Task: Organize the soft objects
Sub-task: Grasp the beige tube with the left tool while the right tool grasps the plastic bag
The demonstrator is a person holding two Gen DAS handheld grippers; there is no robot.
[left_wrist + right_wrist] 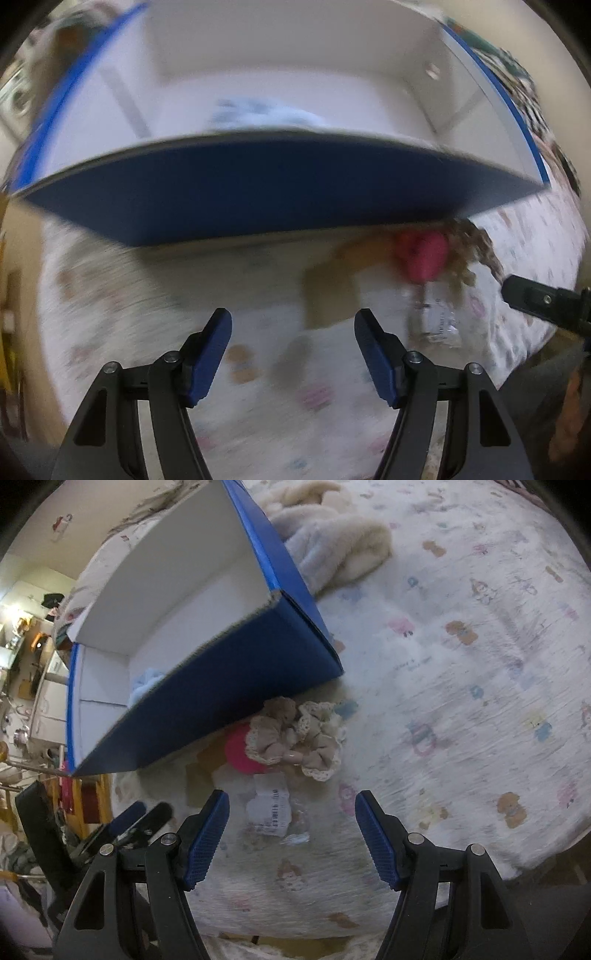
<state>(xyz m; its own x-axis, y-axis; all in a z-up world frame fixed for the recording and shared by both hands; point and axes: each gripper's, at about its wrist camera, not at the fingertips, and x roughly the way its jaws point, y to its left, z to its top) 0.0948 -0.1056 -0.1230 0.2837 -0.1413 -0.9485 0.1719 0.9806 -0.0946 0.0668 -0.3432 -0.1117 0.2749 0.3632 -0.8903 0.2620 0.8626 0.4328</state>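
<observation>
My right claw point(291, 834) is spread wide and holds nothing. My left claw point(291, 354) is spread wide too, with nothing in it. Both hang over the bed sheet point(461, 686), which has little bears and shapes printed on it. Right under my claws the sheet is bare, so there is room there.

Just ahead of my right claw lies a clear wrapper with a white label point(271, 806). A bit farther is a pink soft thing point(238, 753), and a beige lacy scrunchie point(295, 738) lies touching it. Both sit close against the blue box point(236, 686), near its corner.

The box's blue wall stands in front of my left claw. The box is white inside, and a light blue fluffy thing point(144, 686) sits in it. Behind the box lies a cream fuzzy cloth point(332, 542). To the right the sheet is wide open.
</observation>
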